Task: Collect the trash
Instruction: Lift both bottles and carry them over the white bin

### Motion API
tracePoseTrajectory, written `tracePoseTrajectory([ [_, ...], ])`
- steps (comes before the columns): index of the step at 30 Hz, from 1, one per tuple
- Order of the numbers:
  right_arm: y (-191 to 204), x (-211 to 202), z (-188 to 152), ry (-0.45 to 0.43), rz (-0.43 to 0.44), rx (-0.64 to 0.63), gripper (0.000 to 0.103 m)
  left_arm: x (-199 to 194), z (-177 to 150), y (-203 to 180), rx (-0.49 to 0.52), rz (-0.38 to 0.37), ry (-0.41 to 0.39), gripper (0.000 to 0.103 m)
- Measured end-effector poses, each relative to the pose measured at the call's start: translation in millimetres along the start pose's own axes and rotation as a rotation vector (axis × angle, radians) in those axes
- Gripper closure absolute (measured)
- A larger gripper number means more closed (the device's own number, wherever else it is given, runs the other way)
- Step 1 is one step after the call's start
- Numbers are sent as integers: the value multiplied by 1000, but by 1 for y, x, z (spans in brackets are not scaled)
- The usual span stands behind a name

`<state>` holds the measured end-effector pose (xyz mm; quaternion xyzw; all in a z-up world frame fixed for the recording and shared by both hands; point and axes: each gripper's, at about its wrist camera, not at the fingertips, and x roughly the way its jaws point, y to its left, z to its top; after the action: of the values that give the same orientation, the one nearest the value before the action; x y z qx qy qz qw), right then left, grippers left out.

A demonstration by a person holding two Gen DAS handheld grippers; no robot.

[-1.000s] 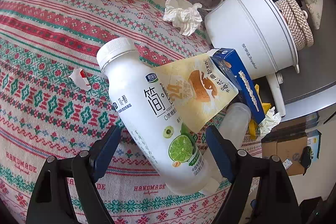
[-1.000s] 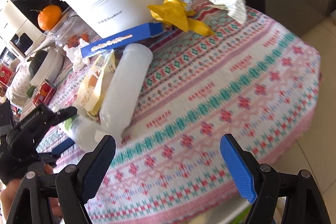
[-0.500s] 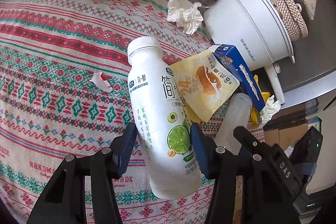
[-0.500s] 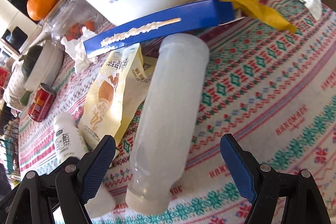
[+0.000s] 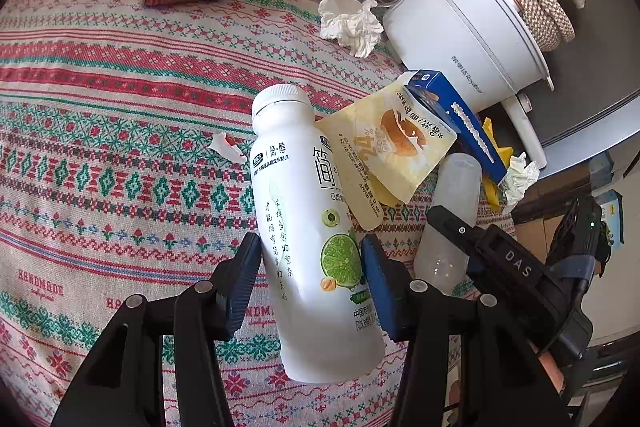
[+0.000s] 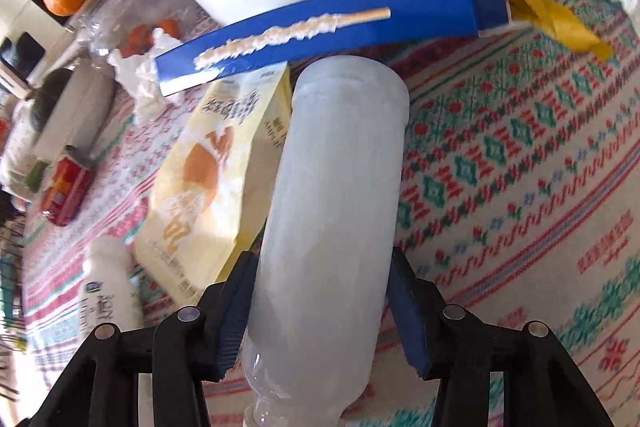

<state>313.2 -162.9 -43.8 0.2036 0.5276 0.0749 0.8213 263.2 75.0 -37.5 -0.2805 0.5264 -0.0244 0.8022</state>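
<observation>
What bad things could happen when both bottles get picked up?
The yellow snack pouch leans on the white yogurt bottle held by the left gripper, so lifting may drag it. The blue box lies against the frosted bottle in the right gripper and could slide off.

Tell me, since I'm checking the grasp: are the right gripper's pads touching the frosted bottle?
Touching. The right wrist view shows both pads of the right gripper pressed against the frosted bottle.
</observation>
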Motion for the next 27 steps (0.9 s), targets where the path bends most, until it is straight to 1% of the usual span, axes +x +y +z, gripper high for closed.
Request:
tracePoseTrajectory([
  [4, -2, -12, -17, -7, 30, 12, 48, -5, -4, -2, 20, 17, 1, 49],
  [8, -6, -32, -37, -12, 82, 21, 48, -14, -10, -1, 21, -9, 0, 50],
  [12, -8, -52, -54, -11, 93, -7, 48, -27, -17, 1, 24, -35, -15, 50],
  [17, -11, -65, -70, -16, 81, -40, 48, -31, -28, 3, 40, -13, -10, 51],
  [20, -14, -74, -82, -14, 104, -33, 48, -36, -37, 4, 58, -12, -11, 51],
  [23, -12, -88, -93, -20, 127, -38, 48, -40, -43, 9, 50, -30, -6, 51],
  [27, -6, -103, -103, -39, 143, -65, 48, -49, -48, 13, 39, -58, -23, 51],
])
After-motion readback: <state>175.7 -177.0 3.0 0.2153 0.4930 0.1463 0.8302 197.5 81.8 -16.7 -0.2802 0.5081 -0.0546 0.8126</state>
